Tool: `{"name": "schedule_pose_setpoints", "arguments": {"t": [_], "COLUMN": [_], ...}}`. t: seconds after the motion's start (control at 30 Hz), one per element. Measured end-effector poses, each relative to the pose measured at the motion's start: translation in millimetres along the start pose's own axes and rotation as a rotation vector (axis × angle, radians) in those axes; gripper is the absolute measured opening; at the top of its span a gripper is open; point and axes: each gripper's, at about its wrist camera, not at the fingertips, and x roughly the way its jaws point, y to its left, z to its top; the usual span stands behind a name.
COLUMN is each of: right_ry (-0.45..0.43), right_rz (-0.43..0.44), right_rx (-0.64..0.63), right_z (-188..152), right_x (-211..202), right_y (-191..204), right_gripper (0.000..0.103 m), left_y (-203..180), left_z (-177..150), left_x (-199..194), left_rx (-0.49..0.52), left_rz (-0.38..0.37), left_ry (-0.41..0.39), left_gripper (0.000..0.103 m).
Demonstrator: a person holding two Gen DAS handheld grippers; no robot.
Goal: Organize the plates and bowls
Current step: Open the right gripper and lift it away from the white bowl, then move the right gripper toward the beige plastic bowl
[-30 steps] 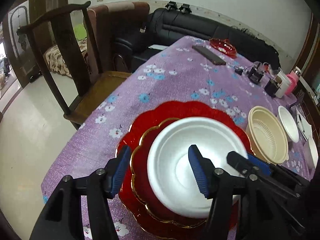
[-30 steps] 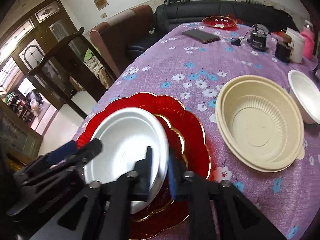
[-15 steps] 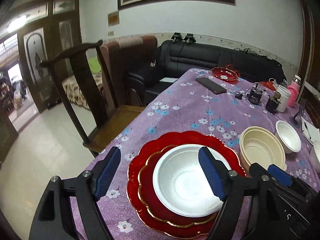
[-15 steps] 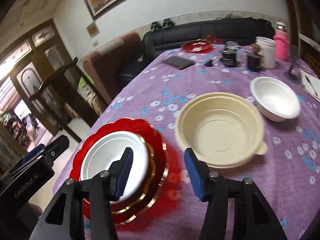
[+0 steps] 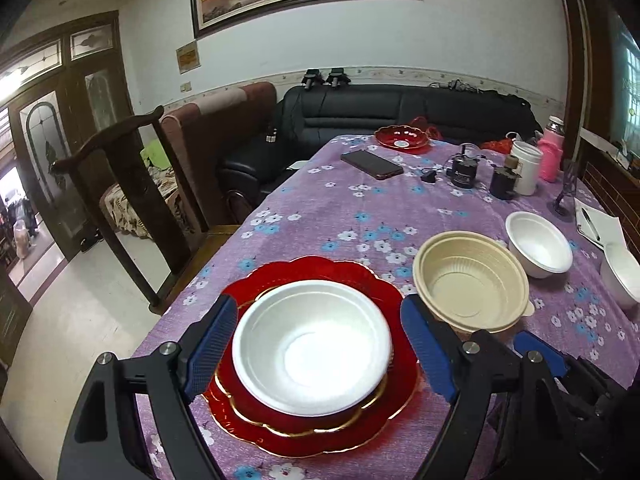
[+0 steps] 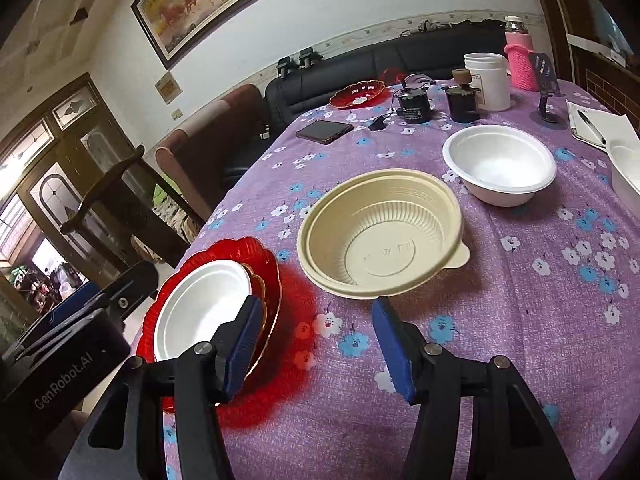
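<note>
Both grippers, left gripper [image 5: 320,346] and right gripper [image 6: 316,346], gape empty; far-right white bowl [image 5: 622,280] cut off.

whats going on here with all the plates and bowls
A person holding a gripper in each hand is sorting dishes on a purple flowered tablecloth. A white plate sits stacked on two red plates. The left gripper and right gripper are both open and hold nothing. A beige bowl and a white bowl stand apart on the cloth, not yet stacked.
</note>
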Motion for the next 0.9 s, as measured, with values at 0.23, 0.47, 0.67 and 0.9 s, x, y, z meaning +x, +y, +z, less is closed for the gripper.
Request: {"name": "schedule_pose_setpoints", "arguments": {"t": [0.23, 0.47, 0.67, 0.9], "right_ry": [-0.006, -0.004, 0.006, 0.015], "right_rz": [-0.010, -0.016, -0.019, -0.026], "right_rx": [0.025, 0.042, 0.049, 0.046], "right_z": [1, 0, 0, 0], "right_x": [-7, -9, -5, 0], "right_y": [-17, -26, -29, -29], "right_gripper": [0.062, 0.062, 0.062, 0.062], "left_y": [-22, -30, -30, -28], "left_z": [1, 0, 0, -2], "left_x": [-5, -4, -1, 5], "left_rx": [0.048, 0.051, 0.050, 0.046], "left_rz": [-0.012, -0.035, -0.039, -0.045], "left_ry": [-0.005, 0.014, 0.027, 0.041], "left_gripper": [0.083, 0.083, 0.083, 0.083]}}
